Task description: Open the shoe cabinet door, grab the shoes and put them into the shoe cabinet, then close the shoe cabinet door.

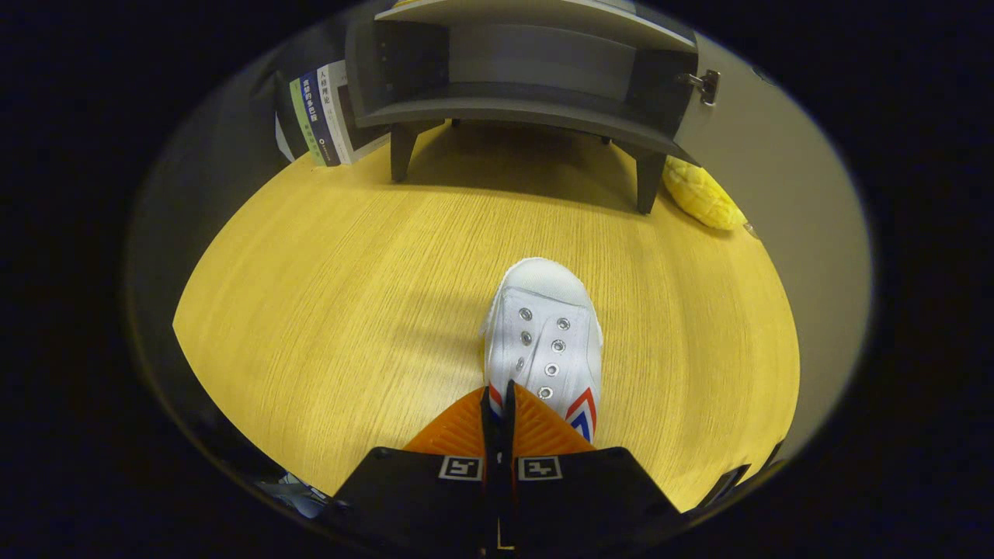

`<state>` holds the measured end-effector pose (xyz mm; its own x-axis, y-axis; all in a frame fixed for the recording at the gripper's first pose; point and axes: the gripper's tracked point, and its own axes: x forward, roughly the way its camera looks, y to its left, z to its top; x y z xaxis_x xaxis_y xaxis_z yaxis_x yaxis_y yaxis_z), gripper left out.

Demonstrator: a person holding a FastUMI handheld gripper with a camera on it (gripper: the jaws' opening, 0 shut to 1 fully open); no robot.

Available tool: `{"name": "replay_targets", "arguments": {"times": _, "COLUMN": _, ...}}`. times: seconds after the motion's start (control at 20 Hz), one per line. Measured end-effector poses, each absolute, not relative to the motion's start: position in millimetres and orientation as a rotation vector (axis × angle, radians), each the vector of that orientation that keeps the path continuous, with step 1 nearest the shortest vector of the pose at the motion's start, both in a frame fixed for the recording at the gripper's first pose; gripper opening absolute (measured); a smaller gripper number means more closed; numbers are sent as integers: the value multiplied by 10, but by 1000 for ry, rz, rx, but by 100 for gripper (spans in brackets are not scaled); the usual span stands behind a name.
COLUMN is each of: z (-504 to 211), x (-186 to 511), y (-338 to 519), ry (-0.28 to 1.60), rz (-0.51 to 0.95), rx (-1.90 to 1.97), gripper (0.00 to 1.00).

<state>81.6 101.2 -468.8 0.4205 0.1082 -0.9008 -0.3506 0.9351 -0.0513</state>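
Your gripper (501,404) is sitting at 6 o'clock with its two fingers drawn almost together, leaving only a thin slit, and they are pinching the near edge of the white shoe (543,334) between them. The shoe is stretching away from the fingertips toward 12 o'clock, toe pointing forward, with metal eyelets running up its top and a red and blue stripe showing on its side at about 4 o'clock from the fingers. It is hanging or resting over the wooden table (326,310); you cannot tell which from here.

Farther out at 12 o'clock, the shoe cabinet (528,101) is standing on short legs with its dark compartment open toward you. Its door (761,178) is swinging out at 2 o'clock, a metal hinge (705,84) showing at its inner edge. Books (326,116) are leaning beside the cabinet at 11 o'clock, and a yellow plush toy (703,196) is lying by the cabinet's right leg at 1 o'clock.
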Motion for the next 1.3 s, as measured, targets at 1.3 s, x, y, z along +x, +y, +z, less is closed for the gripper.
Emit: {"name": "replay_targets", "arguments": {"times": 1.3, "z": -797, "x": 2719, "y": 1646, "ry": 392, "rz": 279, "rx": -210, "gripper": 2}}
